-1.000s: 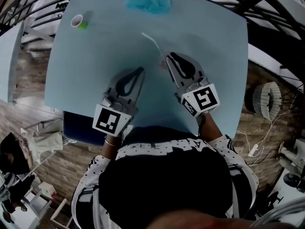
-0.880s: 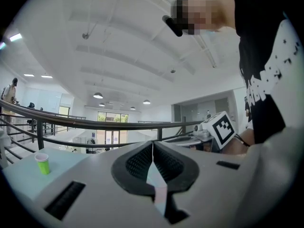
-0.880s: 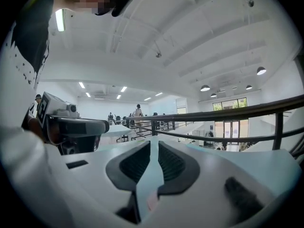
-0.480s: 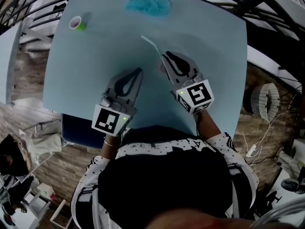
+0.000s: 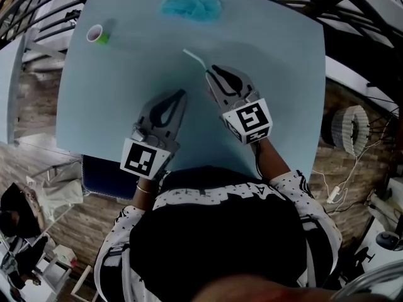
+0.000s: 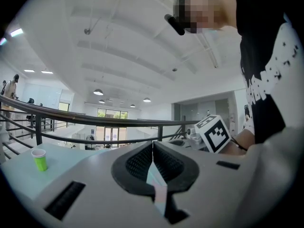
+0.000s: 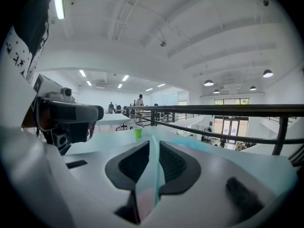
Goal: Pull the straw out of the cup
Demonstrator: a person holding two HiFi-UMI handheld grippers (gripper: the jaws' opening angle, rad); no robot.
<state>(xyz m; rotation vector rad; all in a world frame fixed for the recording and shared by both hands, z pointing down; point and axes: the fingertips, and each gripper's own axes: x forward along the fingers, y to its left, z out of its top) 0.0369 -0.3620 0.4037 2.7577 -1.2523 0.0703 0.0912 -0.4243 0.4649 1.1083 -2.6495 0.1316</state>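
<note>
The right gripper (image 5: 208, 73) has its fingers closed on the straw (image 5: 192, 58) near the counter's (image 5: 283, 74) middle. The left gripper's (image 5: 183, 94) fingers are closed and empty.

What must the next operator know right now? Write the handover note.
Left tongs: shut, empty, over the near part of the table.
Right tongs: shut on the straw, which sticks out past the tips, away from the person.
Cup: green, upright at the far left corner, no straw in it.
Done: the straw is out and well apart from the cup.
Left: probably just laying the straw down.
</note>
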